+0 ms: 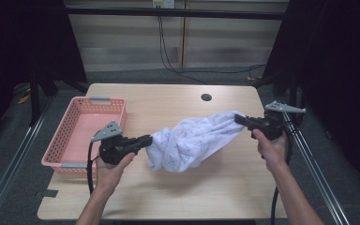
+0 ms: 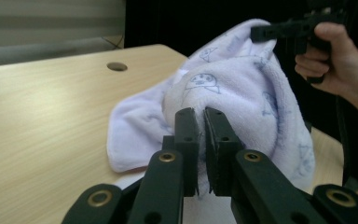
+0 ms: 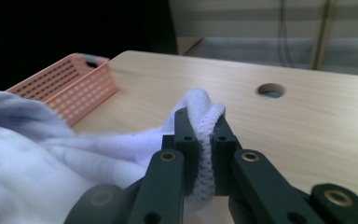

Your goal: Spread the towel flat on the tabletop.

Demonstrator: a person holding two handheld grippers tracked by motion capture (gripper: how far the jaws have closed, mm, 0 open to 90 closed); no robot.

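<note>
A white towel (image 1: 193, 139) with small blue printed figures hangs bunched between my two grippers above the middle of the wooden table (image 1: 168, 101). My left gripper (image 1: 147, 139) is shut on the towel's left end; in the left gripper view the cloth (image 2: 242, 93) is pinched between the jaws (image 2: 201, 116). On the right, my right gripper (image 1: 238, 119) is shut on the other end, and the right gripper view has the hemmed edge (image 3: 207, 123) squeezed between its jaws (image 3: 201, 116). The towel's lower folds sag toward the tabletop.
An empty pink plastic basket (image 1: 70, 129) sits at the table's left edge, also seen behind the towel (image 3: 74, 84). A round cable hole (image 1: 206, 97) lies toward the table's far side. Dark curtains flank the table, and cables run across the floor beyond it.
</note>
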